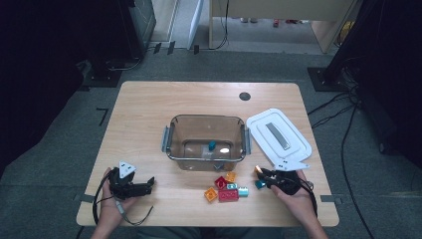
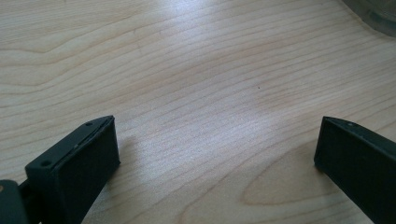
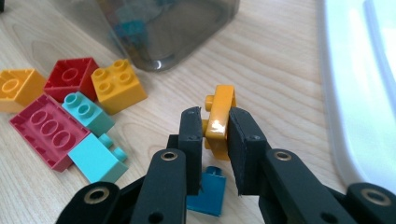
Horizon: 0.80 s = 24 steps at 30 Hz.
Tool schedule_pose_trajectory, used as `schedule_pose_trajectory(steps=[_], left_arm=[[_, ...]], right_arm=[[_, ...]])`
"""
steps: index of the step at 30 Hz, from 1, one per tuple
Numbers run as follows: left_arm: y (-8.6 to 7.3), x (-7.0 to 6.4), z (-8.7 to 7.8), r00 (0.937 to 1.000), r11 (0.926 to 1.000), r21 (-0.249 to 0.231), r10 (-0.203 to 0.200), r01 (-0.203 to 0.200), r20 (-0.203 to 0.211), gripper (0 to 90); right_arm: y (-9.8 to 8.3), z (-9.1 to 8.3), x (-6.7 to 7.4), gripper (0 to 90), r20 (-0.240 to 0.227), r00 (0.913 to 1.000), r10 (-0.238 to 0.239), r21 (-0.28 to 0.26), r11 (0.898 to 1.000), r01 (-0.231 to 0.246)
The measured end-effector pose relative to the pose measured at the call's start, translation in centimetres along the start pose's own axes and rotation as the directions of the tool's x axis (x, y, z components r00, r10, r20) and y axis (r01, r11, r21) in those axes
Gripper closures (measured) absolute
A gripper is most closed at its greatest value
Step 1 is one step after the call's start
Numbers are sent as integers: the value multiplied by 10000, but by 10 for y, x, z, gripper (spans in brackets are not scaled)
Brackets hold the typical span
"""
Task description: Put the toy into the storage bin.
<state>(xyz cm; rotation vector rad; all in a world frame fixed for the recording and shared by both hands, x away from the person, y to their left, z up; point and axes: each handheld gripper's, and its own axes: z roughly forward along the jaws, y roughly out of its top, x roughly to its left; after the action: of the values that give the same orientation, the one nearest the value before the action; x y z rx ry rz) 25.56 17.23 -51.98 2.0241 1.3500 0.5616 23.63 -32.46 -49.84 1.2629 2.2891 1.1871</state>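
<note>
My right gripper (image 3: 217, 126) is shut on a small orange brick (image 3: 220, 109), held on edge just above the table. Directly under the jaws lies a dark blue brick (image 3: 208, 193). In the high view that gripper (image 1: 263, 175) sits at the front right with the orange brick (image 1: 258, 170) at its tip. My left gripper (image 2: 217, 149) stands open over bare wood, nothing between its jaws; in the high view it (image 1: 148, 185) rests at the front left. A clear plastic box (image 1: 171, 149) stands mid-table with one blue brick (image 1: 212, 145) inside.
Loose bricks lie in front of the box: yellow (image 3: 116, 84), red (image 3: 70, 77), orange (image 3: 16, 88), a crimson flat one (image 3: 46, 130) and two teal ones (image 3: 98, 161). The white lid (image 1: 259, 127) lies right of the box, close to my right gripper.
</note>
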Motion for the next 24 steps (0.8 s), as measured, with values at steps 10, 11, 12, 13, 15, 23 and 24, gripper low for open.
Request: schedule_pose_trajectory(steps=[10, 11, 12, 13, 15, 23, 24], left_arm=[[0, 0, 0, 10000, 10000, -2, 0, 0, -1, 0], [0, 0, 0, 10000, 10000, -1, 0, 0, 1, 0], [0, 0, 0, 10000, 10000, 0, 2, -2, 0, 0], [0, 0, 0, 10000, 10000, 0, 3, -3, -1, 0], [0, 0, 0, 10000, 10000, 0, 2, -2, 0, 0], [0, 0, 0, 10000, 10000, -17, -16, 16, 4, 0], [0, 0, 0, 10000, 10000, -9, -2, 2, 5, 0]], right_arm=[[17, -26, -7, 773, 282, 9993, 240, -417, 9989, -228], [19, -28, -7, 774, 305, 9993, 236, -431, 9988, -223], [21, -30, -8, 774, 317, 9993, 203, -461, 9988, -188], [23, -33, -8, 774, 322, 9992, 241, -467, 9987, -226], [27, -37, -9, 774, 341, 9991, 251, -521, 9984, -233], [52, -51, -8, 773, 415, 9991, 61, -686, 9976, -32], [56, -52, -7, 773, 431, 9991, 50, -710, 9975, -19]])
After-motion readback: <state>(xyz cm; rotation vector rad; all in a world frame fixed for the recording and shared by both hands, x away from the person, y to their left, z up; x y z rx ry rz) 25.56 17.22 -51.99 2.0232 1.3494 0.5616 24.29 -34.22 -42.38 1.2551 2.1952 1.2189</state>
